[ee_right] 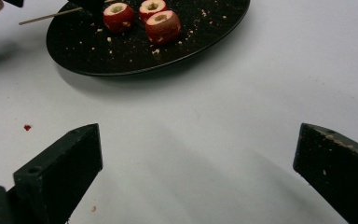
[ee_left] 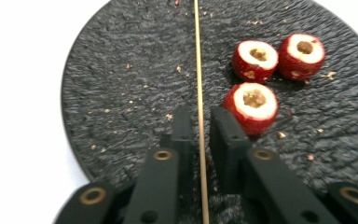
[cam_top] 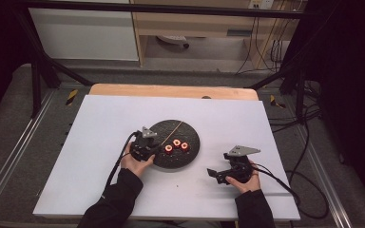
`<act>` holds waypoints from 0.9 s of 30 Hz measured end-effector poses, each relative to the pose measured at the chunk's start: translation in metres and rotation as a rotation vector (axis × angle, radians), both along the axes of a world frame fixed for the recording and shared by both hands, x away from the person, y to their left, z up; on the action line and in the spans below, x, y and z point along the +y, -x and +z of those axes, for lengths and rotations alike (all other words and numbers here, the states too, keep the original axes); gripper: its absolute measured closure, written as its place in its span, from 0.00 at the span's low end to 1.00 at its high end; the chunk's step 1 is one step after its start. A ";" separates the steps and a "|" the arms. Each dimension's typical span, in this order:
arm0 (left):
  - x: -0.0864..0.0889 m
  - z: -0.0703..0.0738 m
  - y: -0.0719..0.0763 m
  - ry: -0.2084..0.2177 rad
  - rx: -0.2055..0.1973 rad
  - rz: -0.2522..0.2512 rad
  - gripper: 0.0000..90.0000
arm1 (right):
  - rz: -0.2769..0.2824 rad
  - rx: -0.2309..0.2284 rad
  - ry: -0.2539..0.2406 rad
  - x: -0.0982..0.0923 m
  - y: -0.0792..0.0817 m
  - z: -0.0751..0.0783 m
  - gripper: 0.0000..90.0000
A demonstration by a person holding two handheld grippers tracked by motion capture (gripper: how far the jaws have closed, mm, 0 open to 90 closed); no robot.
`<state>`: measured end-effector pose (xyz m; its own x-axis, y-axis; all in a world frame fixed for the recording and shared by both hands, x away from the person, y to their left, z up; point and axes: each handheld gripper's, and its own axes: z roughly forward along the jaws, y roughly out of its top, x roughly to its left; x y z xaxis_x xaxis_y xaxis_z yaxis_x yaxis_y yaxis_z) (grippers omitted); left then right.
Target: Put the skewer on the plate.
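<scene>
Skewer (ee_left: 198, 70): it lies across the dark round plate (ee_left: 121, 70), a thin wooden stick running straight away from my left gripper (ee_left: 200, 122) in the left gripper view, with its near end passing between the two black fingers (ee_left: 182, 128). Those fingers stand only a narrow way apart, with the stick in the slot between them. A sliver of gap shows on each side of it, so I cannot call it clamped; the pads do not seem to press on it. Just to the right of that gripper's tip sits a red fruit piece (ee_left: 253, 105) with a pale cut top and a cored middle, very near the right finger. Two more fruit pieces (ee_left: 279, 56) sit side by side just beyond it. Crumbs are scattered over the plate.

From the high view, my left gripper (cam_top: 158, 148) rests at the plate's left edge, on the white tabletop (cam_top: 100, 142). My right gripper (cam_top: 212, 174) is well apart from the plate, to its right and nearer me. Its fingers (ee_right: 58, 172) are spread wide over bare tabletop with nothing between them.
</scene>
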<state>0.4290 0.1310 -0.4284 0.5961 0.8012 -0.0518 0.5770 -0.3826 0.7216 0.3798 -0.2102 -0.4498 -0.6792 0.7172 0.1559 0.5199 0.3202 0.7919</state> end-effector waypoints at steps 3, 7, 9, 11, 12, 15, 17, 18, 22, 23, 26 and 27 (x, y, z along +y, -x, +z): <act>0.008 0.007 0.006 0.019 -0.017 -0.024 0.76 | -0.002 0.001 0.000 0.000 0.000 0.000 0.02; 0.021 0.014 0.016 0.040 -0.031 -0.074 0.64 | -0.005 -0.002 -0.001 0.000 0.001 0.001 0.02; 0.028 0.014 0.021 0.045 -0.039 -0.090 0.57 | -0.005 -0.001 0.000 0.000 0.001 0.001 0.02; 0.036 0.015 0.024 0.060 -0.033 -0.098 0.48 | -0.005 -0.003 0.001 -0.001 0.001 0.001 0.02; 0.040 0.015 0.026 0.073 -0.032 -0.100 0.43 | -0.004 -0.003 0.001 -0.001 0.001 0.001 0.02; 0.055 0.014 0.031 0.096 -0.025 -0.109 0.35 | -0.006 -0.001 0.003 -0.001 0.001 0.001 0.01; 0.064 0.012 0.035 0.096 -0.020 -0.104 0.30 | -0.006 0.000 0.004 -0.001 0.001 0.001 0.01; 0.069 0.012 0.037 0.095 -0.021 -0.103 0.28 | -0.006 0.000 0.004 -0.001 0.001 0.001 0.01; 0.085 0.007 0.046 0.070 -0.045 -0.099 0.18 | 0.001 -0.007 0.022 0.000 0.001 0.000 0.01; 0.088 0.005 0.048 0.063 -0.047 -0.098 0.16 | -0.002 -0.004 0.022 0.000 0.001 0.000 0.01; 0.097 0.001 0.055 0.044 -0.044 -0.098 0.11 | -0.001 0.002 0.023 0.000 0.001 -0.001 0.01; 0.100 -0.001 0.057 0.045 -0.045 -0.098 0.10 | -0.001 0.003 0.023 0.000 0.001 -0.001 0.01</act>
<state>0.3719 0.2307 -0.4291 0.6739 0.7365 -0.0578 0.5054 -0.4026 0.7632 0.3786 -0.2099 -0.4505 -0.6780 0.7213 0.1414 0.5227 0.3378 0.7827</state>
